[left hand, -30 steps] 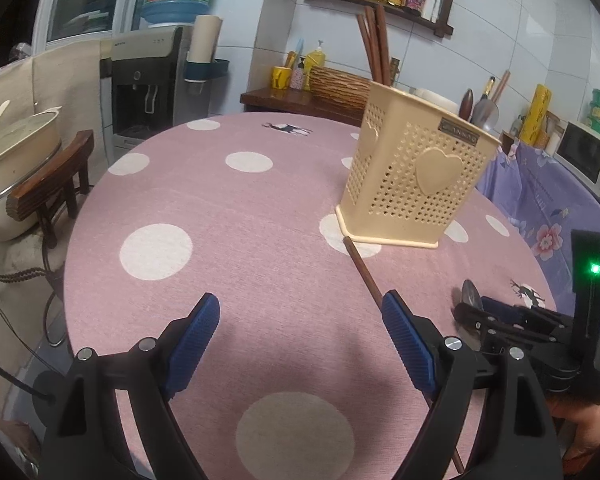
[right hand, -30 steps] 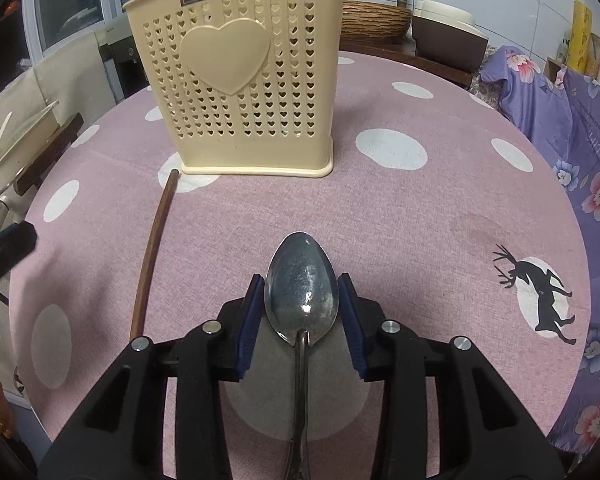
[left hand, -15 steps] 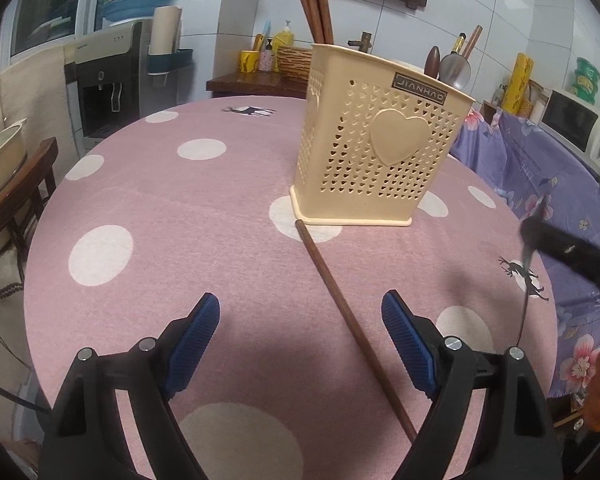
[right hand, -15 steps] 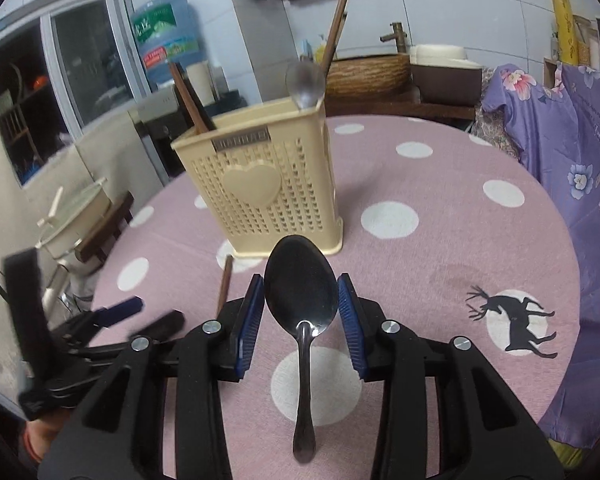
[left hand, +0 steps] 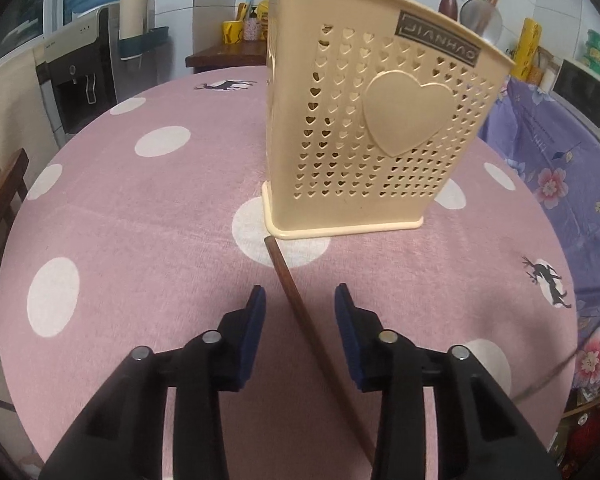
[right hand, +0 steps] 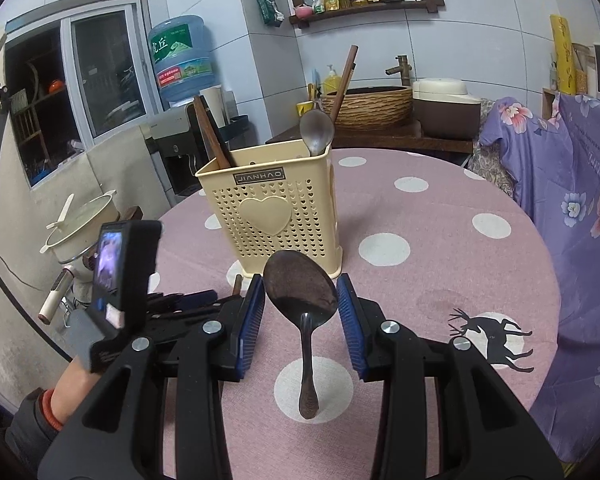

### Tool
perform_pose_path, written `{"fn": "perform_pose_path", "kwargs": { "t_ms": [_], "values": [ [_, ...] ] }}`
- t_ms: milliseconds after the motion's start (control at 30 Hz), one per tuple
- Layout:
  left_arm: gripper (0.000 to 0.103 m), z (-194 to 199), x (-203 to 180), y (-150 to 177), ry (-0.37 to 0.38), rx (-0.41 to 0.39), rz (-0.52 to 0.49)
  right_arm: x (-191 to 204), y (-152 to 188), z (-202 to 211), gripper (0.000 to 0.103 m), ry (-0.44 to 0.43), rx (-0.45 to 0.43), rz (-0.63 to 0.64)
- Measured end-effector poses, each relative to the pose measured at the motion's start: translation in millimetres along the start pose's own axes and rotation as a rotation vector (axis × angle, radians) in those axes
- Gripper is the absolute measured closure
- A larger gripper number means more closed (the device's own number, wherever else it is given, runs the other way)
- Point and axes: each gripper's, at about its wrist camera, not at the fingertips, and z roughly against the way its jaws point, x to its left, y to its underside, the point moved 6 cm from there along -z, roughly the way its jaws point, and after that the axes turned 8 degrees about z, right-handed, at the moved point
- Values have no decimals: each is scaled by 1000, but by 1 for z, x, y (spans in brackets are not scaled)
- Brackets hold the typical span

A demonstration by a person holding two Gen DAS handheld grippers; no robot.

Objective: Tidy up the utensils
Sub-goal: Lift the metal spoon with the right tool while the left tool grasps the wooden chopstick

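A cream perforated utensil holder (left hand: 376, 128) stands on the pink dotted table; it also shows in the right wrist view (right hand: 274, 216), with brown chopsticks (right hand: 210, 136) and a metal spoon (right hand: 317, 130) in it. A brown chopstick (left hand: 300, 312) lies on the cloth from the holder's base toward me. My left gripper (left hand: 300, 300) is open, its jaws on either side of that chopstick, not touching it. My right gripper (right hand: 301, 294) is shut on a metal spoon (right hand: 300, 288), held by the bowl above the table with the handle hanging down.
The left gripper's body and the person's hand (right hand: 112, 300) show at the left of the right wrist view. A purple floral cloth (right hand: 572, 184) borders the table on the right. A pot (right hand: 84, 220) and a water dispenser (left hand: 80, 80) stand off the table's left.
My left gripper has moved forward over the chopstick and its jaws have narrowed around it. My right gripper has lifted the spoon up off the table.
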Motion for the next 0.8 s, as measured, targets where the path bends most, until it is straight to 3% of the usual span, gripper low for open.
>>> {"fn": "perform_pose_path", "kwargs": {
  "t_ms": [433, 800],
  "values": [
    [92, -15, -2, -4, -84, 23, 7, 1, 0, 1, 65, 5, -6, 9],
    [93, -16, 1, -7, -67, 12, 39, 2, -1, 2, 65, 8, -5, 4]
  ]
}}
